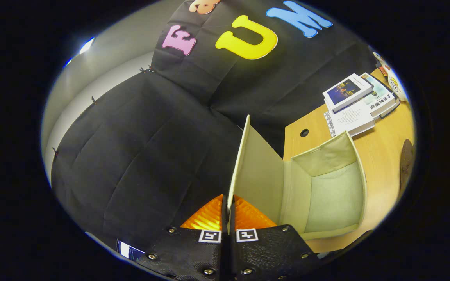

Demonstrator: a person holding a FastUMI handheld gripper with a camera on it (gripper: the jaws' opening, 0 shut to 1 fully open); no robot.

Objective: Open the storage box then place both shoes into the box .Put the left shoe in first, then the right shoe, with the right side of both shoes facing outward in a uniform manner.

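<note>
The storage box (pixel 332 187) is a pale cream fabric box standing on the wooden table (pixel 381 152), its inside bare. Its lid (pixel 254 168) is swung up and stands on edge, running from between my fingers away toward the black cloth. My gripper (pixel 228 212) is shut on the lid's near edge, one finger pressing each face of the panel. A dark brown thing (pixel 406 160), perhaps a shoe, shows partly on the table beyond the box, too cut off to tell for sure.
A stack of books (pixel 356 103) lies on the far part of the table, with a white rounded object (pixel 395 84) behind it. A round cable hole (pixel 304 132) sits in the tabletop near the box's back corner.
</note>
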